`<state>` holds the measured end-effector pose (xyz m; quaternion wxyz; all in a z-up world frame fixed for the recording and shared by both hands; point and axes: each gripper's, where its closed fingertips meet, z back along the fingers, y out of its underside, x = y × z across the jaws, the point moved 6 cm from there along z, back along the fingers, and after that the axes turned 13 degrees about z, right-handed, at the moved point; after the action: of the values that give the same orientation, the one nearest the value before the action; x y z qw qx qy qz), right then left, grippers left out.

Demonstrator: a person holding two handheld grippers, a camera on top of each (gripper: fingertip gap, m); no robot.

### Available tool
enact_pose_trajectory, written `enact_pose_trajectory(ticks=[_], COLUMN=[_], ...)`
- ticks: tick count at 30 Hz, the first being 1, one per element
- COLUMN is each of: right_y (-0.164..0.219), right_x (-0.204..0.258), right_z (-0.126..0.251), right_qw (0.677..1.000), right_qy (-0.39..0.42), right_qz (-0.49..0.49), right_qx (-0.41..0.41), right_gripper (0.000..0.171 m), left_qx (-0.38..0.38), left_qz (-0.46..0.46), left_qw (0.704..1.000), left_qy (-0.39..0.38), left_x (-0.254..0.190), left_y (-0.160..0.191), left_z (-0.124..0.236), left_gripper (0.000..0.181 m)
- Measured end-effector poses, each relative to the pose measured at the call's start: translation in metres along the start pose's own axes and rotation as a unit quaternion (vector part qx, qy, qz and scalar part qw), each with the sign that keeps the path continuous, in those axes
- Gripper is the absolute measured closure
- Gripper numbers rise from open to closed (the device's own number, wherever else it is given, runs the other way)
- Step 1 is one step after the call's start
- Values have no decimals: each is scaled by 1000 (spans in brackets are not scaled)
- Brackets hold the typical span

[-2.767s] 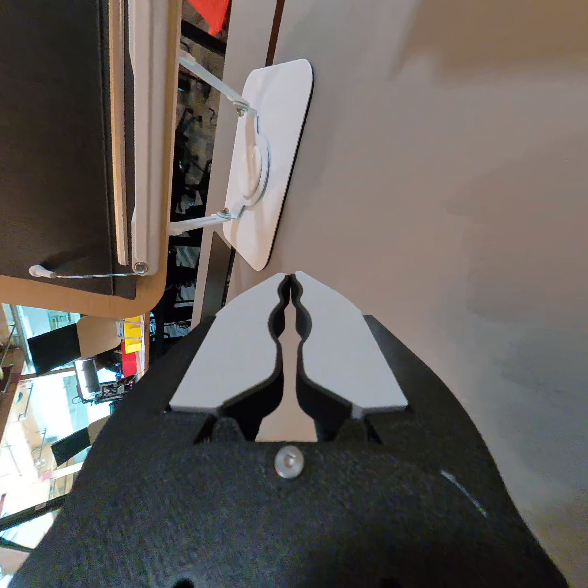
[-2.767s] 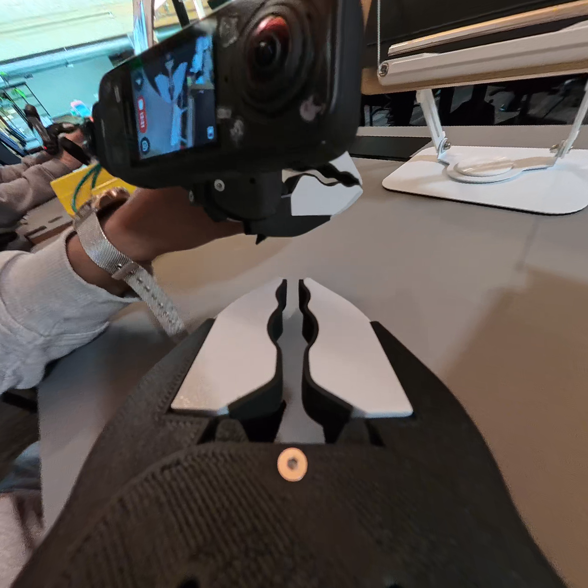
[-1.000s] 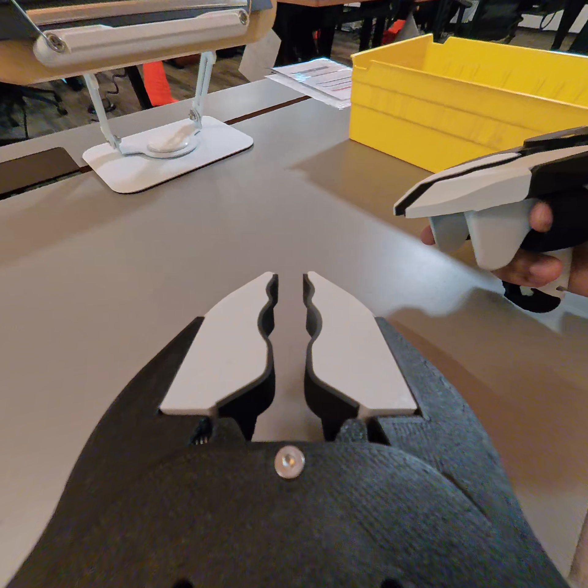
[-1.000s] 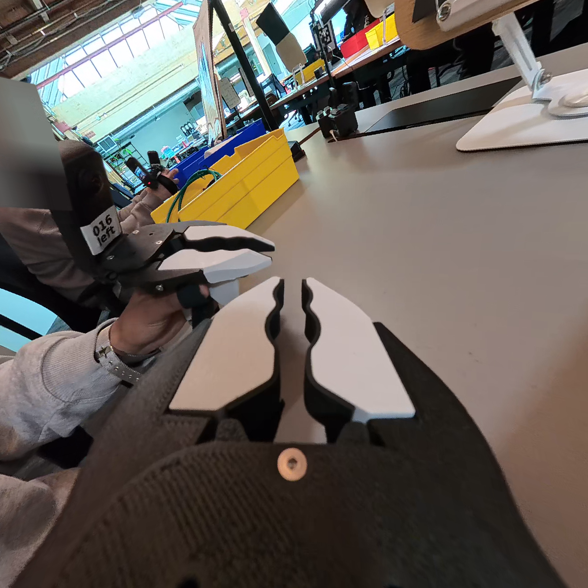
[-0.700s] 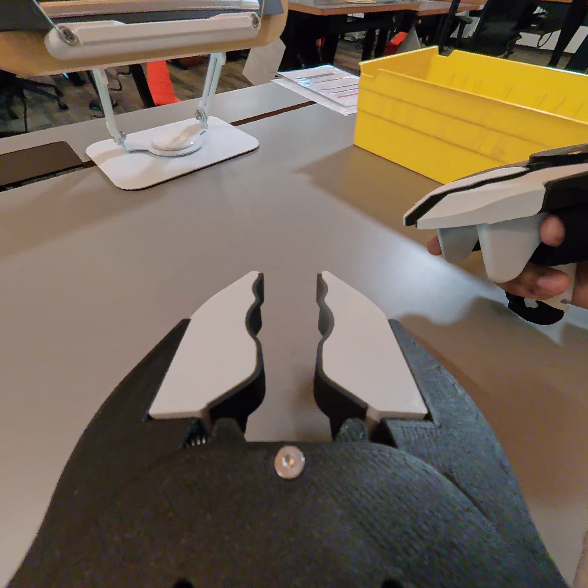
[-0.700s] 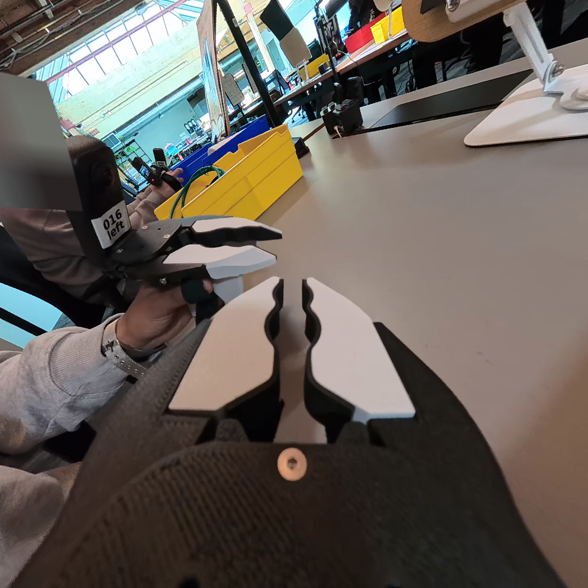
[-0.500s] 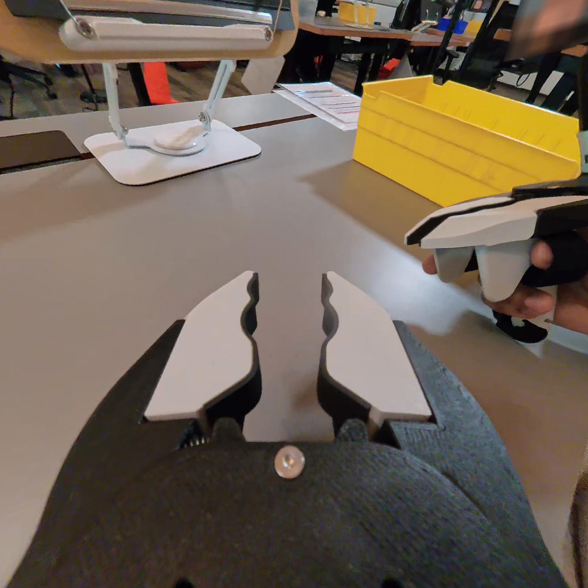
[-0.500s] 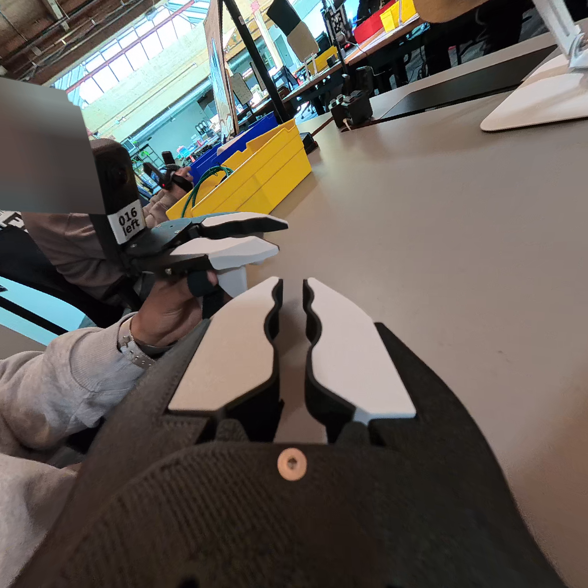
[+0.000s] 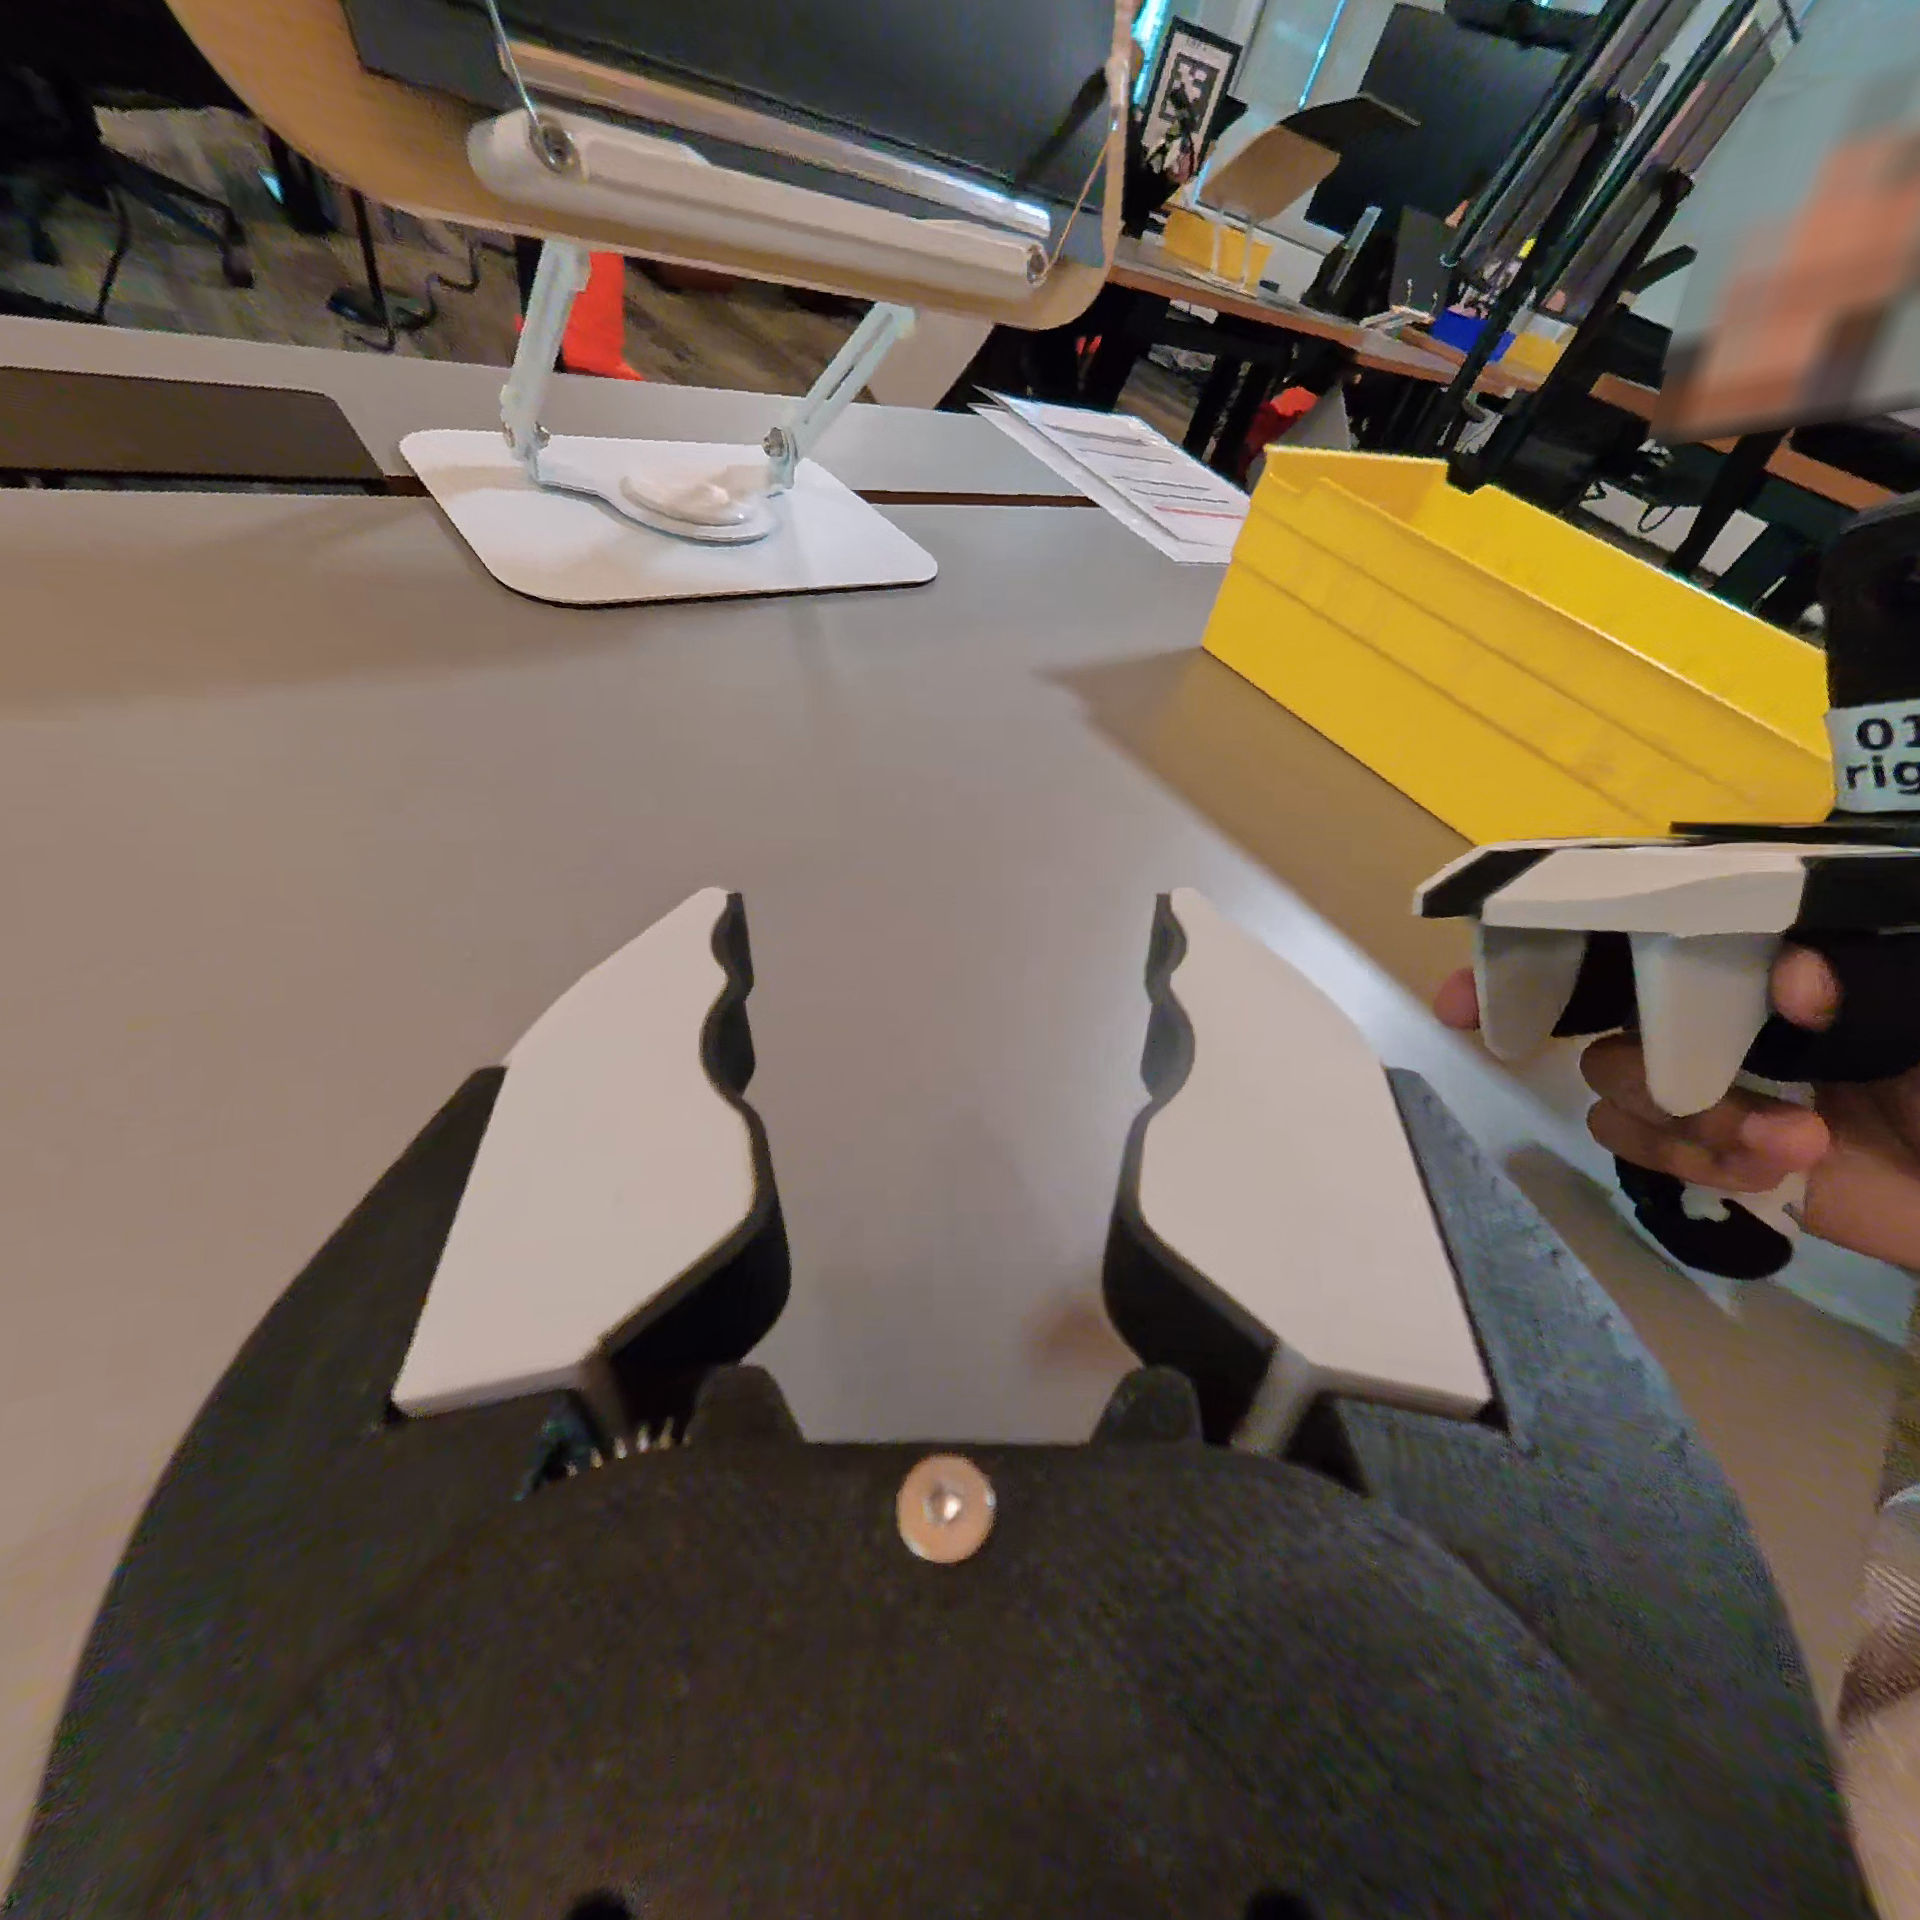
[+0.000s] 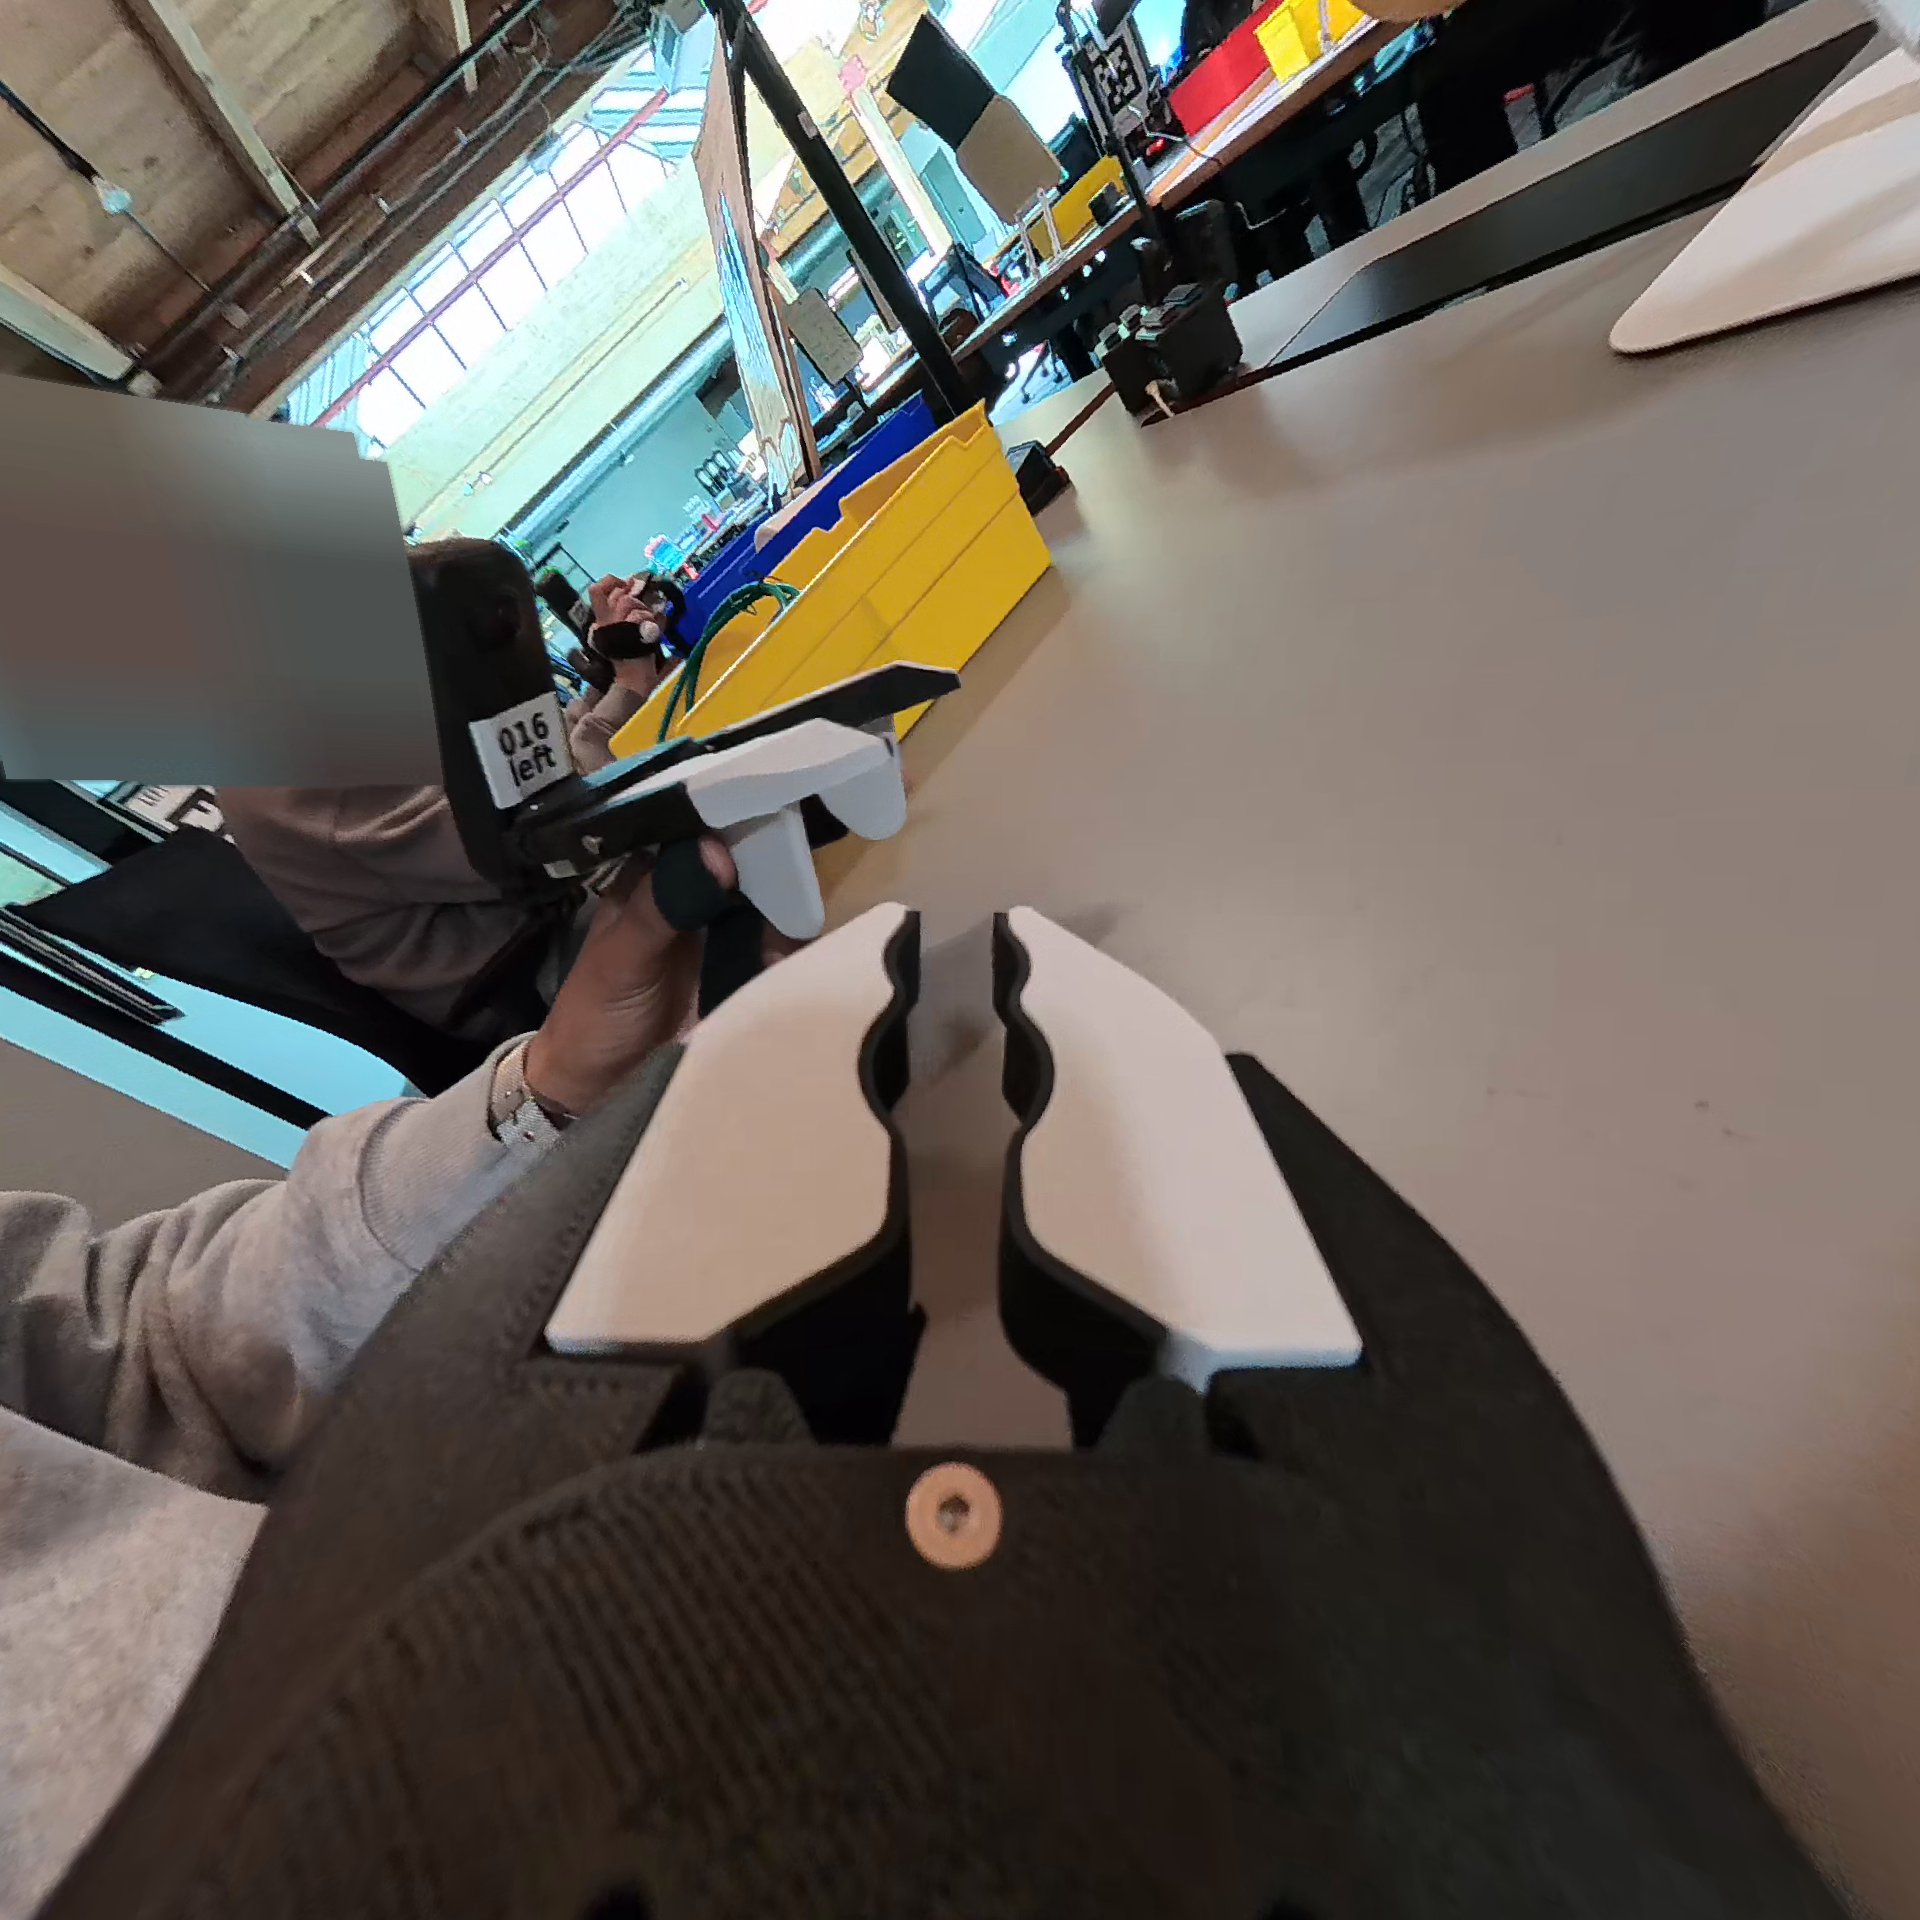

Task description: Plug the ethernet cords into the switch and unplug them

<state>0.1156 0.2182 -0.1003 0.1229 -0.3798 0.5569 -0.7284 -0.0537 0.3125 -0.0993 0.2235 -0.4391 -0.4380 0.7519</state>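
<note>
1. Grey desk [image 9: 727, 779] fills left wrist view; left gripper [image 9: 943, 909] jaws spread wide, empty. White stand base [image 9: 665, 530] far ahead, yellow bin [image 9: 1455, 644] right, right gripper [image 9: 1475, 894] beside it in a hand [image 9: 1714, 1132].
2. Right wrist view: right gripper [image 10: 956, 920] jaws narrowly parted, empty. Left gripper [image 10: 873, 727] at left; green cord [image 10: 717, 634] loops from a yellow bin [image 10: 914, 582] behind. Switch not visible.

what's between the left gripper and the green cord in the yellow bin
In the right wrist view the green cord loops up out of a yellow bin just beyond the left gripper. Only the bin's near wall stands between them, so the open jaws would likely have to go over the rim. No switch is visible.
</note>
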Motion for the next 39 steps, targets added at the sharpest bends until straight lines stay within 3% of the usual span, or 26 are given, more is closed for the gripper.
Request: enact_pose_trajectory(ticks=[5, 11, 20, 25, 29, 34, 37, 39], right_y=[1, 5, 5, 3, 2, 2, 1, 0], right_x=[3, 5, 10, 11, 11, 10, 8, 7], right_z=[-1, -7, -12, -12, -12, -13, -11, -10], right_qw=[1000, 999, 998, 990, 982, 981, 984, 986], right_qy=[-6, -9, 9, 42, 66, 67, 66, 64], right_qz=[3, 32, 65, 129, 175, 176, 162, 150], right_qx=[4, 28, 21, 25, 35, 38, 29, 23], right_gripper=[156, 145, 89, 70, 59, 56, 58, 59], left_qx=[-1, -35, -81, -90, -126, -132, -77, -51], left_qz=[-18, -13, 7, 21, 36, 22, -13, -35], left_qw=[1000, 998, 993, 991, 984, 978, 982, 982], left_qy=[-12, -56, -87, -100, -122, -162, -172, -178], left_x=[-1, 11, 27, 26, 28, 52, 73, 92], left_y=[1, -9, -22, -32, -59, -111, -150, -179], left_z=[-2, 1, 12, 24, 54, 98, 123, 136], left_gripper=[92, 59, 50, 46, 47, 54, 104, 127])
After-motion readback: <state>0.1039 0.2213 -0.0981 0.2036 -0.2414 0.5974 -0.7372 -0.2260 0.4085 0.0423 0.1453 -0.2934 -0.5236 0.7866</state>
